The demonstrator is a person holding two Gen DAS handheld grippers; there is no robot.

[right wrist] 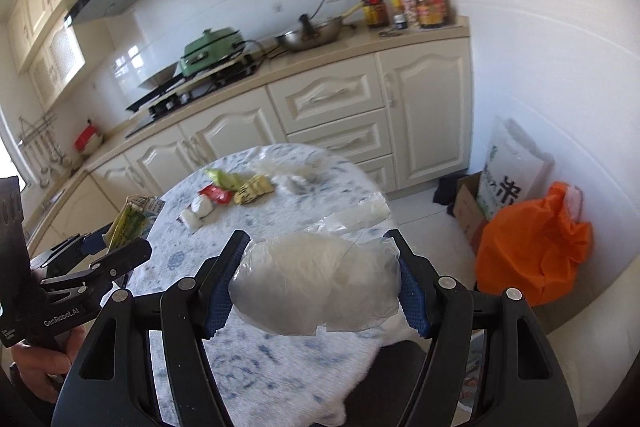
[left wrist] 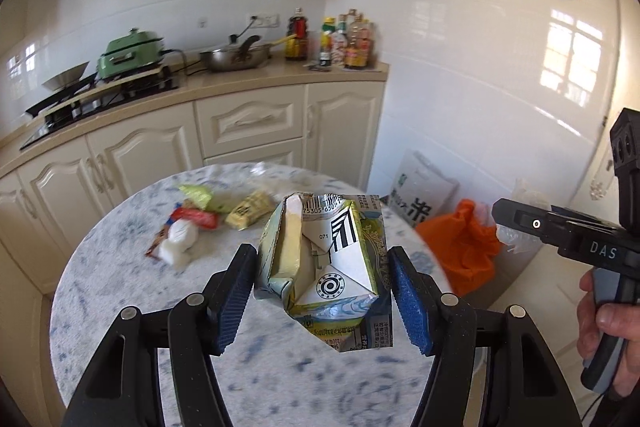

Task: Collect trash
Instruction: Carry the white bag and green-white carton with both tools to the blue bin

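Observation:
My left gripper (left wrist: 324, 283) is shut on a crushed drink carton (left wrist: 324, 267), held above the round marble-pattern table (left wrist: 120, 287). My right gripper (right wrist: 320, 287) is shut on a crumpled clear plastic bag (right wrist: 316, 287), held above the table's near right edge (right wrist: 280, 367). More trash lies on the table: a white tissue wad (left wrist: 180, 239), a red wrapper (left wrist: 196, 217), a yellow wrapper (left wrist: 250, 213) and a green wrapper (left wrist: 198, 195). An orange trash bag (right wrist: 532, 255) sits on the floor to the right; it also shows in the left wrist view (left wrist: 460, 247).
Clear plastic film (right wrist: 288, 171) lies at the table's far side. A white rice sack (right wrist: 512, 179) and a cardboard box (right wrist: 466, 207) stand against the wall by the orange bag. Cream kitchen cabinets (right wrist: 328, 103) with a counter run behind the table.

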